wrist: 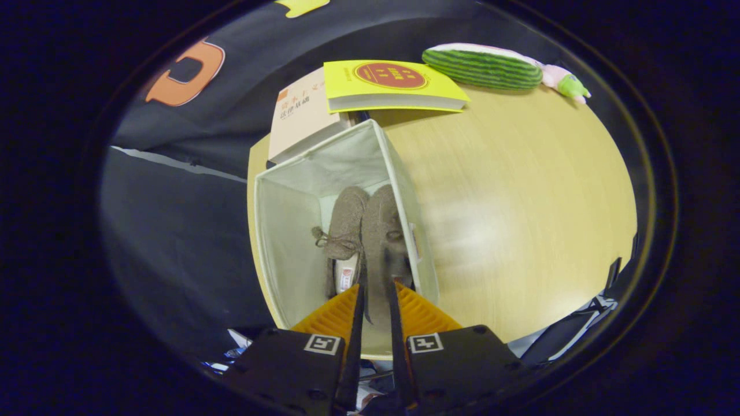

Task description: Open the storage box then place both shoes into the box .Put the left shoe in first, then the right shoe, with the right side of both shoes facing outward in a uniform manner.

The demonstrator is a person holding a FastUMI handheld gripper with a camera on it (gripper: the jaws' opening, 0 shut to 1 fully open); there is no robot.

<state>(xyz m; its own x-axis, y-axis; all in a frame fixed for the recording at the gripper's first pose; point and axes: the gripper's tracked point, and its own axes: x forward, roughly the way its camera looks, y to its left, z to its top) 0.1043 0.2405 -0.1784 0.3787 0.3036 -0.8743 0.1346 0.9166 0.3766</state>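
A white fabric storage box (289, 248) stands open on the wooden table (520, 219), and I look down into it. Two brown knit shoes lie side by side inside, toes pointing away from me. The one with the tied lace (345, 225) lies nearer the middle of the box. The other shoe (381, 222) rests along the box's right wall. My gripper (376, 286) hangs over the near end of the box, its fingers close together with the heel of that second shoe pinched between them.
Beyond the box lie a beige book (300, 115) and a yellow book (387, 84) partly over it. A striped watermelon plush (483, 68) and a small pink-green toy (566, 81) sit at the table's far edge. Black cloth hangs left of the table.
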